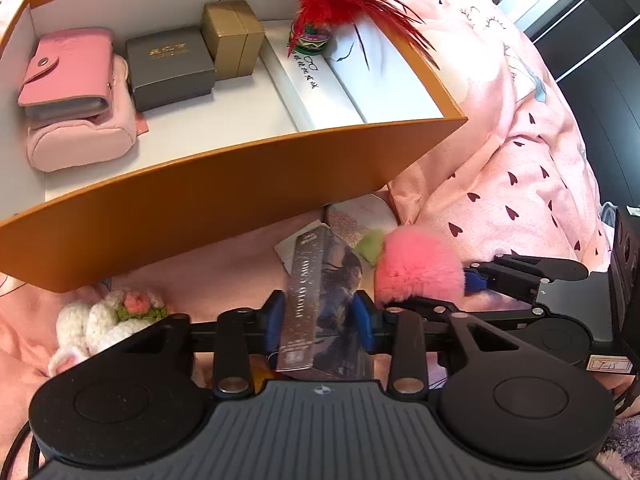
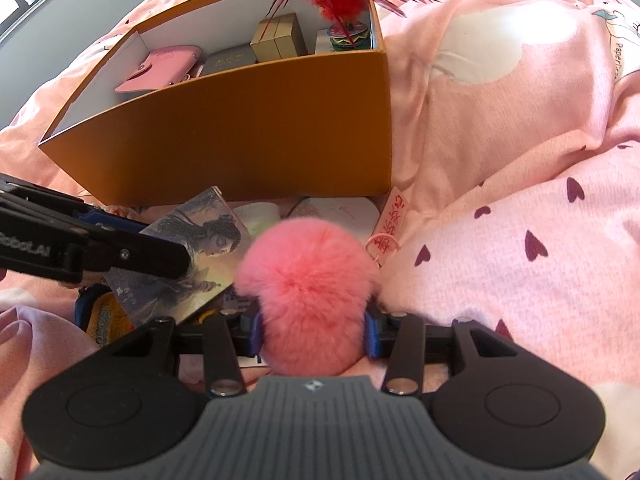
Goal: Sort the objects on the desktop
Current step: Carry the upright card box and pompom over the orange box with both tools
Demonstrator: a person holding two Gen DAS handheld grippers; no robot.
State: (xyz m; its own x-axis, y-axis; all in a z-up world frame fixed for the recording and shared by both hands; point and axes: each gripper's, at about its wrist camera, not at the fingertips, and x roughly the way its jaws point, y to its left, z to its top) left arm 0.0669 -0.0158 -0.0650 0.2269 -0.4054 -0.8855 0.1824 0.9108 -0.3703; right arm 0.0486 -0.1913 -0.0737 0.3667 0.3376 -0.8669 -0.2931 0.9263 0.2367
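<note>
Pompom (image 2: 308, 292) clamped between pads of right gripper (image 2: 314, 334). Card box (image 1: 326, 300) gripped between pads of left gripper (image 1: 320, 320), just left of pompom. Orange bin (image 1: 224, 200) ahead of both grippers, holding wallet (image 1: 66, 70), grey box (image 1: 170, 66), gold box (image 1: 234, 36) and shuttlecock (image 1: 320, 12).

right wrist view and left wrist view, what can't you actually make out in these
- Left wrist view: the yellow thing under the card box is almost fully hidden by the box and the left gripper.
- Right wrist view: the orange box front wall hides its floor and the lower parts of the items inside.
- Right wrist view: the pink pompom covers the right gripper pads.
- Both views: the white round item is partly covered.
</note>
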